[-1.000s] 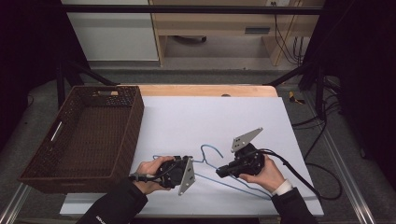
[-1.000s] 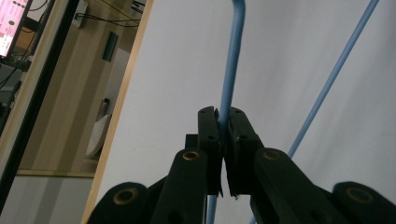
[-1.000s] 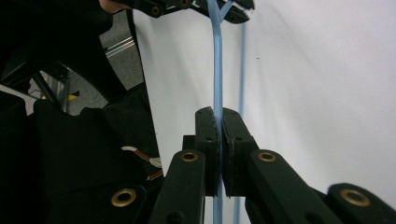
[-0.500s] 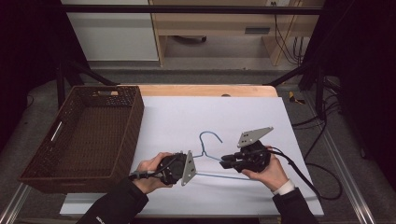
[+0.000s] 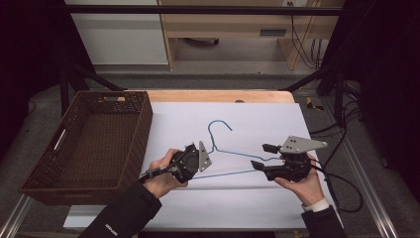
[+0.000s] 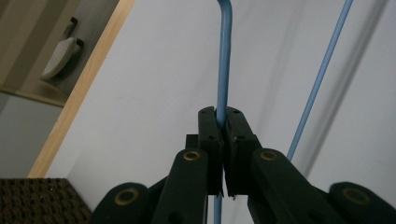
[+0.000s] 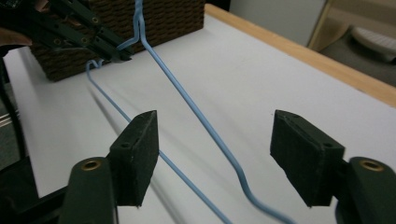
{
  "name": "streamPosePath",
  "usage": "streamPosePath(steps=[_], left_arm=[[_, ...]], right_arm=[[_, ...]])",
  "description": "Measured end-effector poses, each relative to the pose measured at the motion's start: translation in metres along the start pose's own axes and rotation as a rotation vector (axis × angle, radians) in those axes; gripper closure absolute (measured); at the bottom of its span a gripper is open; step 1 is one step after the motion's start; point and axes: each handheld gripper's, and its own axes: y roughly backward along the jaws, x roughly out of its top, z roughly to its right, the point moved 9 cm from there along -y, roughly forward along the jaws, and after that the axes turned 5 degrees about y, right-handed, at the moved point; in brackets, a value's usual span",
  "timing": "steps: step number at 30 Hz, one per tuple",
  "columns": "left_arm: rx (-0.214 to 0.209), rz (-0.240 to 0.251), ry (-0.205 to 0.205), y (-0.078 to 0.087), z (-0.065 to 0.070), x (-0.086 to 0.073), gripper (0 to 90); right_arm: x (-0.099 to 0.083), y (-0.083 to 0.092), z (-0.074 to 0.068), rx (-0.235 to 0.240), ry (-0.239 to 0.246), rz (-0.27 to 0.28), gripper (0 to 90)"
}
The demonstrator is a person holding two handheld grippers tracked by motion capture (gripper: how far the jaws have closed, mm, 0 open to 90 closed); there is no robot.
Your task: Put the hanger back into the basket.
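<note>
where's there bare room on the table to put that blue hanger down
The white sheet is bare behind the hanger, up to the wooden table edge, and in front of both hands along the near edge. The basket borders the left side. It is crowded mid-sheet, between the left tongs, shut on the hanger, and the open right tongs.

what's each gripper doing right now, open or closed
left gripper: closed on the blue wire hanger.
right gripper: open, jaws just been opening, hanger wire between them but not pressed.

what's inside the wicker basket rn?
The wicker basket looks empty: bare woven floor visible. The strip behind its near wall is hidden. The blue hanger is outside, on the table.
</note>
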Motion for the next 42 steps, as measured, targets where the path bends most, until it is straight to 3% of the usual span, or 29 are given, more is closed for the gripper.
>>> streamPosePath(steps=[4,6,13,21,28,33,42], left_arm=[[-0.002,-0.022,0.042,0.001,-0.006,0.002,87.1],[0.01,-0.031,0.057,0.002,-0.011,0.003,87.1],[0.043,-0.042,0.089,0.014,-0.029,0.01,87.1],[0.064,-0.056,0.122,0.033,-0.05,0.016,87.1],[0.085,-0.056,0.15,0.052,-0.07,0.021,87.1],[0.123,-0.058,0.173,0.069,-0.088,0.024,87.1],[0.132,-0.082,0.216,0.083,-0.11,0.007,87.1]], right_arm=[[-0.004,0.012,0.009,-0.076,-0.011,0.048,18.9],[-0.007,0.016,0.011,-0.086,-0.03,0.058,15.1],[-0.026,0.025,0.018,-0.149,-0.072,0.04,7.7],[-0.048,0.028,0.022,-0.163,-0.133,0.014,5.6],[-0.062,0.028,0.026,-0.169,-0.155,-0.001,5.3],[-0.065,0.026,0.027,-0.169,-0.16,-0.01,5.1],[-0.066,0.022,0.025,-0.154,-0.151,-0.008,5.1]])
